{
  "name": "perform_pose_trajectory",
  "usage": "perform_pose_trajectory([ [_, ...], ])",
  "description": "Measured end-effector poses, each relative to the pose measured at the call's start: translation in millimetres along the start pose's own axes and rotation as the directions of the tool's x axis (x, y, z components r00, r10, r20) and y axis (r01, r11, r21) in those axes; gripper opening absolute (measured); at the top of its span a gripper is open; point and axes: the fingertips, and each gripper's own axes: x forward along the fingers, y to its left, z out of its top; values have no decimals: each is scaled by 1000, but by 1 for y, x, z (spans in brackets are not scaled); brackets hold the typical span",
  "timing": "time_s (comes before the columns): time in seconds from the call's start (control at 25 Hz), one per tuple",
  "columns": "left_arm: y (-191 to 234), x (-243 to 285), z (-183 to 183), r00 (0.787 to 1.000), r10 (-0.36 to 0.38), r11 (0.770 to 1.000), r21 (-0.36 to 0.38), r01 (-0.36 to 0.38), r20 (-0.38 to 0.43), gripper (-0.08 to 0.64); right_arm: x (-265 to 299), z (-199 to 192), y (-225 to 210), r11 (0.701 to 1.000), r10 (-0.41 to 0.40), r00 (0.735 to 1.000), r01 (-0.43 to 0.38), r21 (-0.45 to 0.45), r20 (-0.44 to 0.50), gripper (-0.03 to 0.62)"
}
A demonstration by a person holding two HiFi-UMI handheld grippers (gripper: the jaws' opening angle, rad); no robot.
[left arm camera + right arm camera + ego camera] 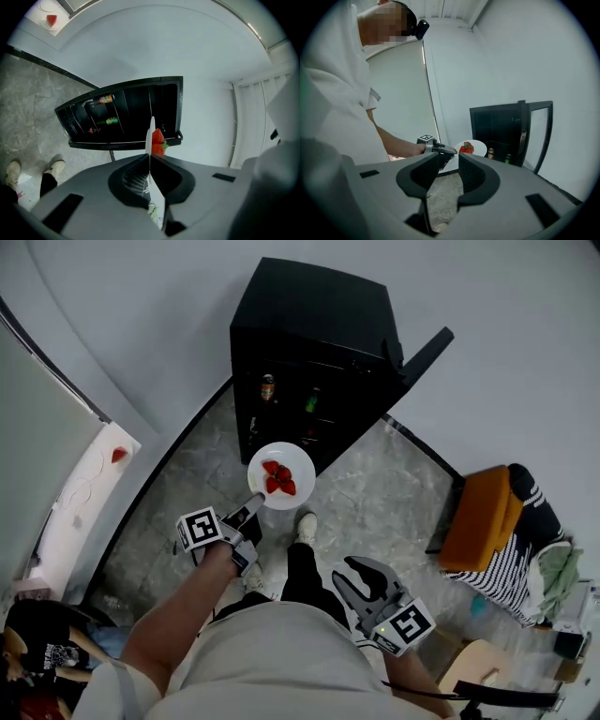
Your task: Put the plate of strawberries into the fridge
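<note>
A white plate (286, 457) with several red strawberries (279, 478) hangs in the air just in front of the black mini fridge (309, 324). The fridge door (424, 354) stands open to the right. My left gripper (255, 503) is shut on the plate's near rim. In the left gripper view the plate (150, 133) shows edge-on between the shut jaws of the left gripper (149, 161), with the strawberries (158, 137) before the fridge's dark shelves (126, 115). My right gripper (349, 577) is held low by the person's body, open and empty. The right gripper (450, 159) looks toward the plate (477, 143) and the fridge (499, 129).
Bottles (268, 387) stand on the fridge shelves. An orange seat (480, 517) and striped cloth (511, 563) lie at the right. At the left, a white counter (84, 488) carries a lone strawberry (118, 455). The person's shoes (306, 523) are on the marble floor under the plate.
</note>
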Motion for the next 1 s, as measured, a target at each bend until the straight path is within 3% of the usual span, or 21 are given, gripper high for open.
perform_pose_trajectory([
  [0.36, 40, 117, 70, 987, 62, 997, -43, -57, 146, 18, 39, 30, -114, 994, 106, 994, -107, -16, -37, 123],
  [0.68, 82, 215, 125, 964, 112, 992, -76, -96, 242, 18, 37, 33, -212, 994, 111, 987, -113, -10, -113, 123],
  [1.0, 128, 269, 158, 926, 208, 976, -123, -177, 315, 18, 31, 37, -266, 994, 105, 985, -103, 24, -138, 123],
])
